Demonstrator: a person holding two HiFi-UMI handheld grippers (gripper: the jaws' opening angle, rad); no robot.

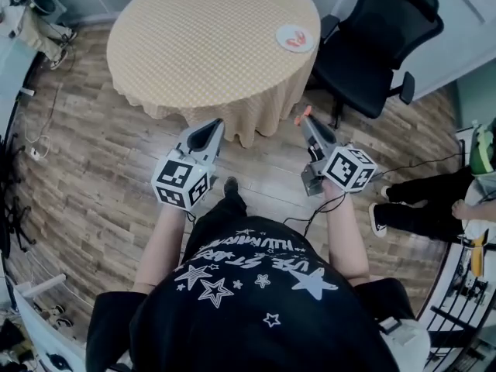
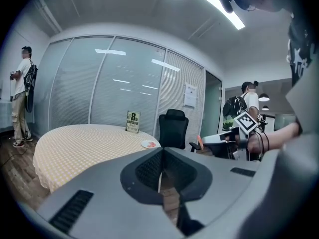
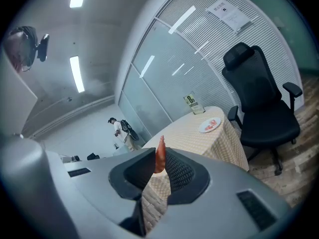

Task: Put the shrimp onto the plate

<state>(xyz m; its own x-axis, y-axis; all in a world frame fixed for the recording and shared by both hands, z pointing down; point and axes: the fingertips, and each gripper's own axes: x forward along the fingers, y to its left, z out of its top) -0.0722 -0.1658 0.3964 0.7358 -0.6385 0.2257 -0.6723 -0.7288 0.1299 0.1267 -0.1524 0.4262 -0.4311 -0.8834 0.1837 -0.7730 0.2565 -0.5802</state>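
Room: office with frosted glass walls and a wood-plank floor [image 1: 93, 153]; round table under a yellow checked cloth [image 1: 209, 45] on the far side, black office chair [image 1: 380, 37] to its right.
Plate: small white round plate [image 1: 295, 37] near the table's far right edge, with something orange-red already on it.
Risk: the orange shrimp [image 3: 160, 152] is pinched by a thin part, most of it sticking up past the tips. A jolt on the way could slip it out onto the floor. The plate sits close to the edge, so a nudge might push it off.
Right gripper [image 1: 308, 124]: jaws closed down on the shrimp, held over the floor, well short of the table.
Left gripper [image 1: 208, 134]: jaws drawn together, nothing between them, also over the floor.
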